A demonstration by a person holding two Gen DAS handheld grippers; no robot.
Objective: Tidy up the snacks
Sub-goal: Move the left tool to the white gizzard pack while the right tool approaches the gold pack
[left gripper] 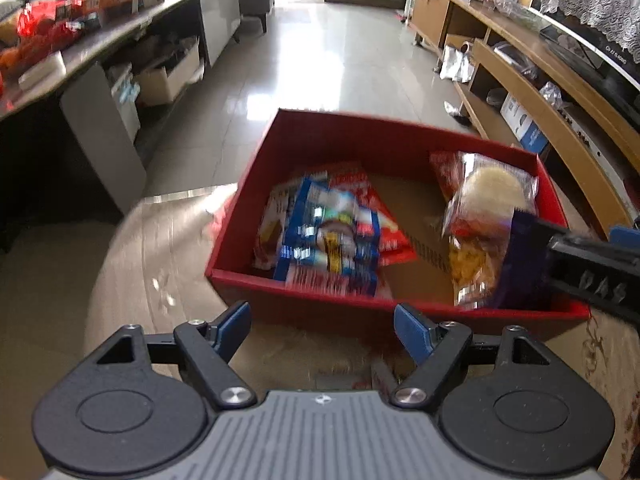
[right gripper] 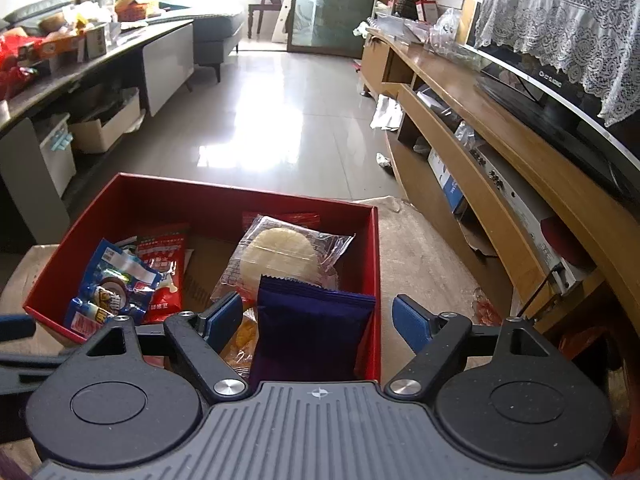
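The red box (right gripper: 132, 208) in front of me sits on a pale cloth-covered surface (left gripper: 132, 280), with the shiny tiled floor (right gripper: 256, 120) stretching beyond it. A long wooden shelf unit (right gripper: 480, 128) runs down my right side, and a dark counter (left gripper: 100, 44) piled with more packets runs down my left.

Inside the box, part of the brown cardboard bottom is bare. Against the right wall a clear packet with a round pale cake (right gripper: 280, 258) leans over a packet of golden snacks (right gripper: 244, 334). A purple packet (right gripper: 312, 328) stands upright in the near right corner, touching the box wall. On the left side lies a loose pile: a blue packet (right gripper: 108, 292) on top, overlapping a red packet (right gripper: 164, 268); the left wrist view shows the same pile blurred.

My right gripper (right gripper: 316, 320) hangs over the near right corner with its blue pads spread. The purple packet stands between them, but neither pad presses on it, so it is let go. My left gripper (left gripper: 322, 326) hovers just short of the box's near wall, its pads apart and nothing between them.
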